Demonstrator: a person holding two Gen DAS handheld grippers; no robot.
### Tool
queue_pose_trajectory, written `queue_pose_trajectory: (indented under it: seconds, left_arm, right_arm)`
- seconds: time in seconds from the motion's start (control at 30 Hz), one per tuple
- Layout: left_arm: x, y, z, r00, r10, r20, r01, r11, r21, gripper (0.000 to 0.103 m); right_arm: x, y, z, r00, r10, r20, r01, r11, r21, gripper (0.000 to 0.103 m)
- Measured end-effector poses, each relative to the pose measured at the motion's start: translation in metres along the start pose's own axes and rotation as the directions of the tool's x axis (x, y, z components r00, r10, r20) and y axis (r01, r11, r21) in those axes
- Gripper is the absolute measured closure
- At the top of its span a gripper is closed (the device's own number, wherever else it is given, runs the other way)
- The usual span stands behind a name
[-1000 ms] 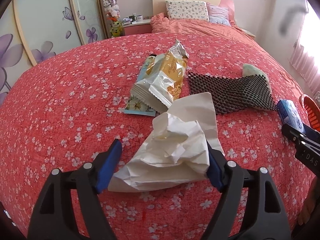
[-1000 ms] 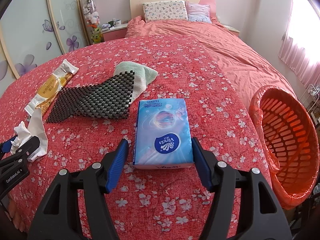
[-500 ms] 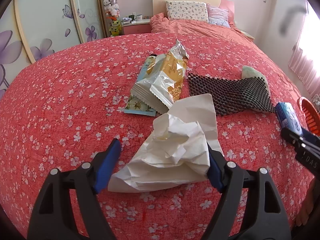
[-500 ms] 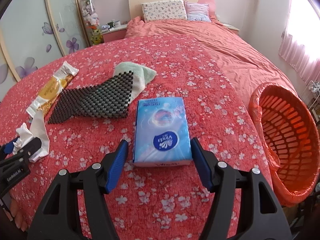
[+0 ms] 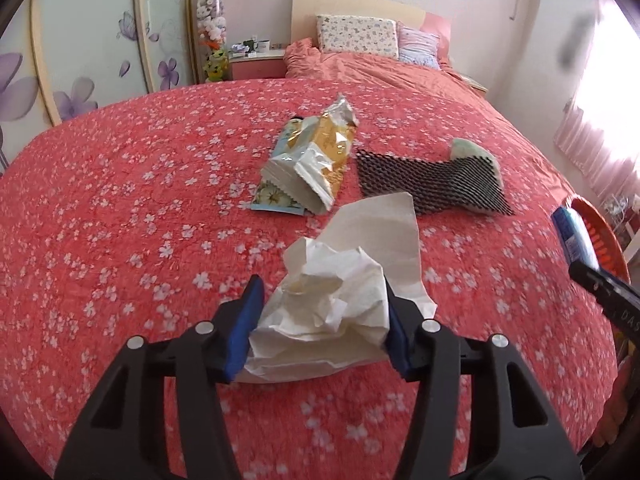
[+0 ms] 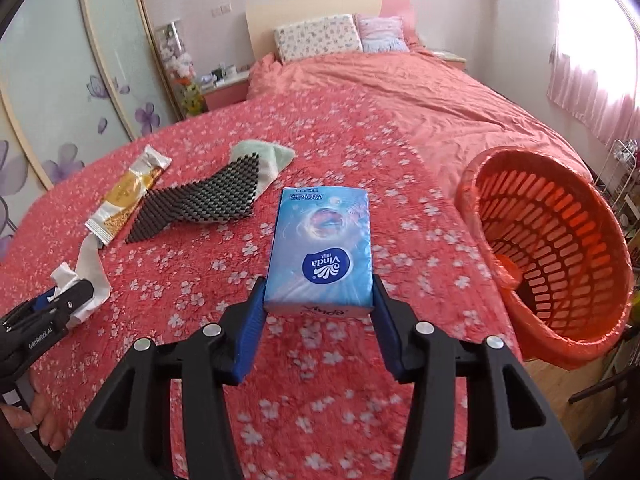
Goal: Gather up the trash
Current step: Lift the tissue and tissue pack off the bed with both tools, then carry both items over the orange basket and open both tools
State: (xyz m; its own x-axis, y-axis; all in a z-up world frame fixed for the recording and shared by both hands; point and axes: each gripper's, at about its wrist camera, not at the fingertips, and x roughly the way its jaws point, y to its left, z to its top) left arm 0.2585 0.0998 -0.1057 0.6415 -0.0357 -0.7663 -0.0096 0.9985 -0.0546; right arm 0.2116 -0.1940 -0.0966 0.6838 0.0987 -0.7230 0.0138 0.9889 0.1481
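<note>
The left gripper point(image 5: 320, 320) had its blue pads pressed against both sides of a crumpled white paper wad point(image 5: 340, 288), which lay low at 6 o'clock in its view on the red floral bedspread point(image 5: 120, 200). At 12 o'clock from the wad lay an opened gold snack wrapper point(image 5: 320, 160) on top of a flat daisy-print packet point(image 5: 272, 200), and at 1 o'clock a black mesh mat point(image 5: 424, 184) draped over a pale green cloth point(image 5: 474, 152). The right gripper point(image 6: 318, 300) clamped a blue Vinda tissue pack point(image 6: 322, 248) by its near end, the pack appearing raised clear of the bedspread. An orange slatted trash basket point(image 6: 552, 248) with an orange liner stood at 3 o'clock from the pack, beside the bed's edge.
</note>
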Motion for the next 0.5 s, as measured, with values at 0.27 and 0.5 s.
queue_pose_trajectory:
  seconds: [0.27,0.5]
  left_arm:
    - [-0.008,-0.032,0.009,1.0,-0.017,0.021,0.016,0.998,0.065,0.053]
    - [-0.02,-0.072,0.028,0.995,-0.084,0.06,0.078,0.992,0.1,0.053]
  right_arm:
    - [-0.014,-0.009,0.005,0.997,-0.036,0.07,0.039,0.998,-0.042,0.053]
    - [-0.034,-0.036,0.01,0.989,-0.078,0.126,0.084,0.996,-0.04,0.053]
